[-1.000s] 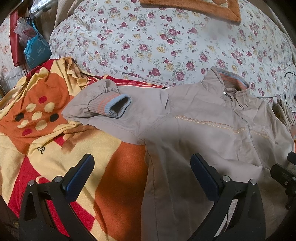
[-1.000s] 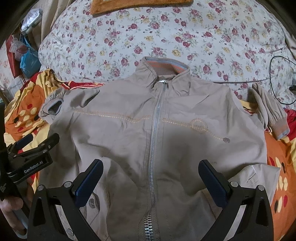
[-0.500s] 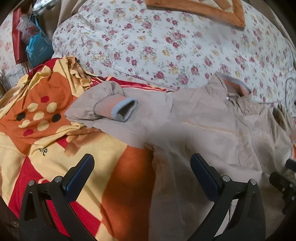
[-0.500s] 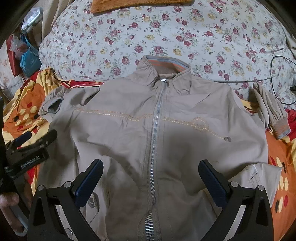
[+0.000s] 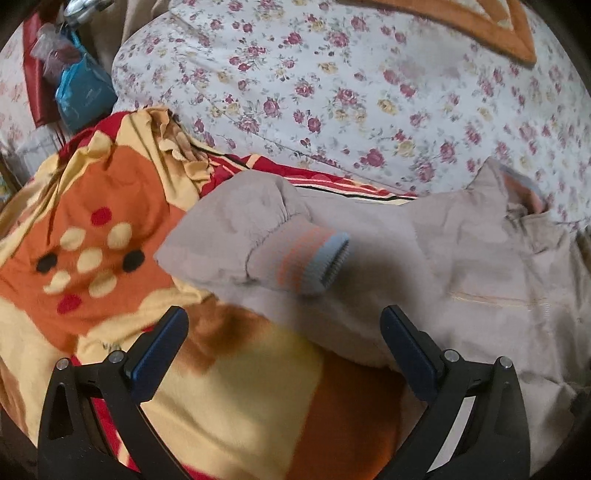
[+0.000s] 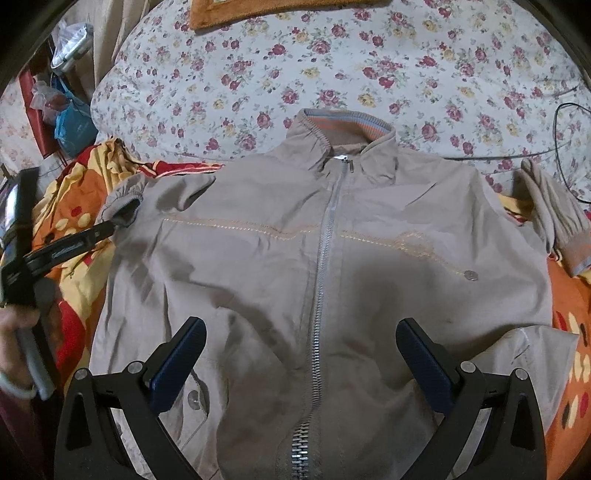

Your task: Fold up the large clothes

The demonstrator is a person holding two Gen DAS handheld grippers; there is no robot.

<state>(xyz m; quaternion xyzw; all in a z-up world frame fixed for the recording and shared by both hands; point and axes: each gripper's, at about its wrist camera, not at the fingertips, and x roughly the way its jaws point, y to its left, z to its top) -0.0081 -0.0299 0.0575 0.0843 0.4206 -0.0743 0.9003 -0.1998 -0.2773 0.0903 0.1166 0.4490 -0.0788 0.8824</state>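
A beige zip-up jacket [image 6: 369,266] lies front-up and zipped on an orange, yellow and red blanket [image 5: 240,398]. Its left sleeve [image 5: 236,236] is folded in, and the striped cuff [image 5: 314,262] lies on the jacket's edge. My left gripper [image 5: 282,350] is open and empty, just short of that cuff. It also shows in the right wrist view [image 6: 74,243], pointing at the sleeve. My right gripper [image 6: 301,354] is open and empty above the jacket's lower front, over the zipper. The other sleeve [image 6: 557,225] lies bunched at the far right.
A floral quilt [image 6: 332,66] is heaped behind the jacket with an orange cloth [image 6: 258,11] on top. Blue and red bags [image 5: 81,88] stand at the far left. A black cable [image 6: 565,147] runs over the quilt at the right.
My left gripper has moved left and forward towards the folded sleeve cuff, which now looks larger and nearer. My right gripper has barely moved. The jacket lies the same.
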